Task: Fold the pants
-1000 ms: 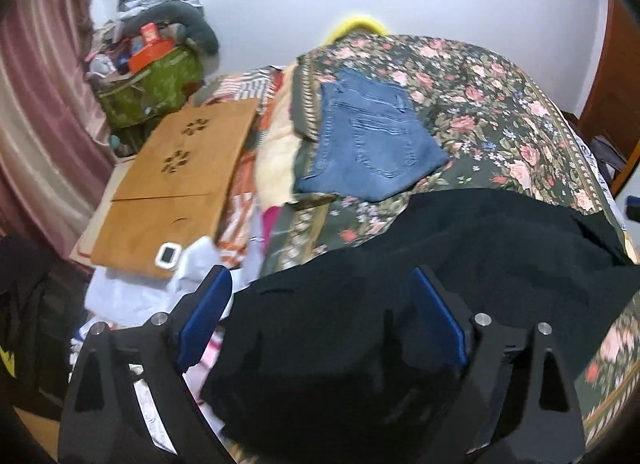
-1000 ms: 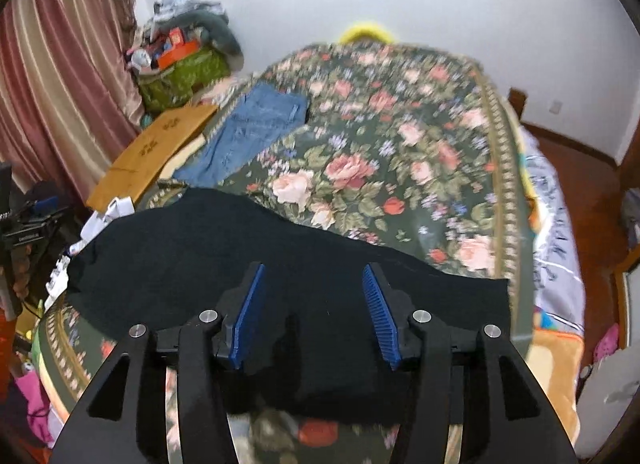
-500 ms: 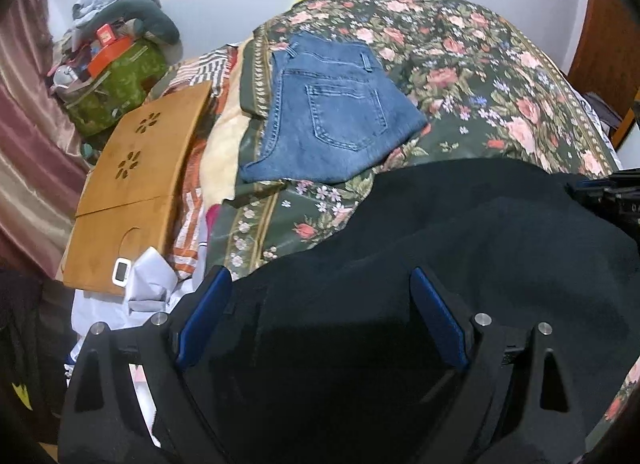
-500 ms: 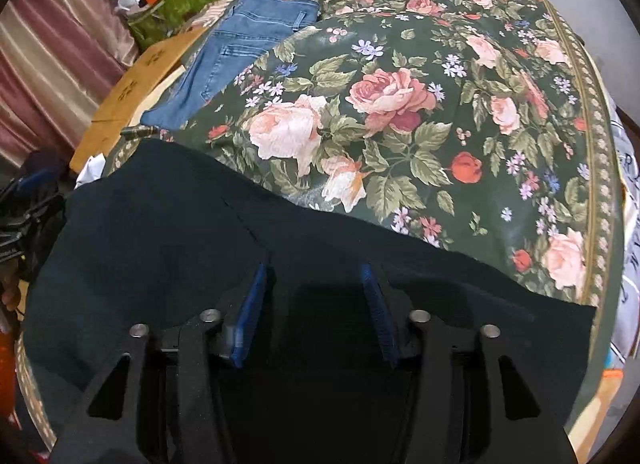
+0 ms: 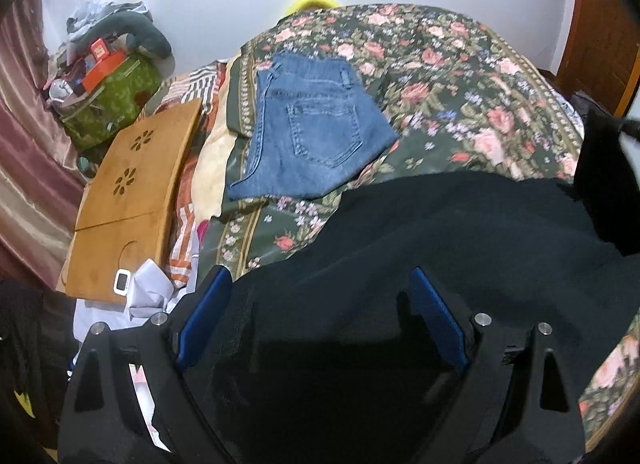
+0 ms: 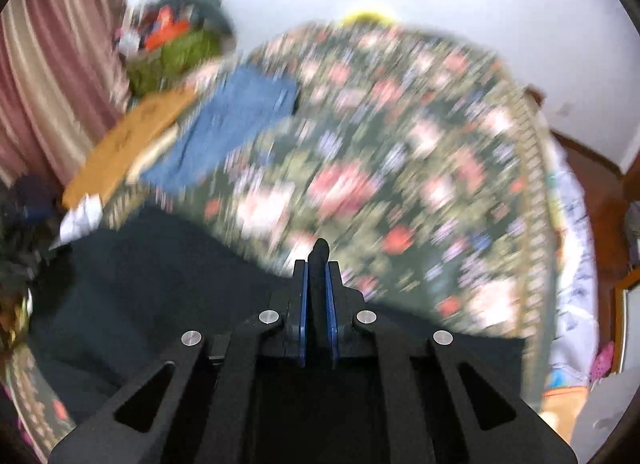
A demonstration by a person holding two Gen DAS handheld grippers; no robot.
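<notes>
Black pants (image 5: 440,248) lie spread on the near part of a floral bedspread (image 5: 460,76); they also show in the right wrist view (image 6: 160,284). My left gripper (image 5: 320,312) is open just above the black cloth, holding nothing. My right gripper (image 6: 318,284) is shut on a pinched fold of the black pants (image 6: 320,256), and that view is blurred by motion. At the right edge of the left wrist view a lifted part of the black cloth (image 5: 604,184) hangs up off the bed.
Folded blue jeans (image 5: 316,132) lie on the bed beyond the black pants. A wooden lap table (image 5: 128,192) and a heap of clothes and bags (image 5: 108,80) sit left of the bed. Curtain on the left, wall behind.
My right gripper dropped to the black pants, shut on a fold and is moving up with it. My left gripper stays open and has tilted back up after dipping toward the cloth.
</notes>
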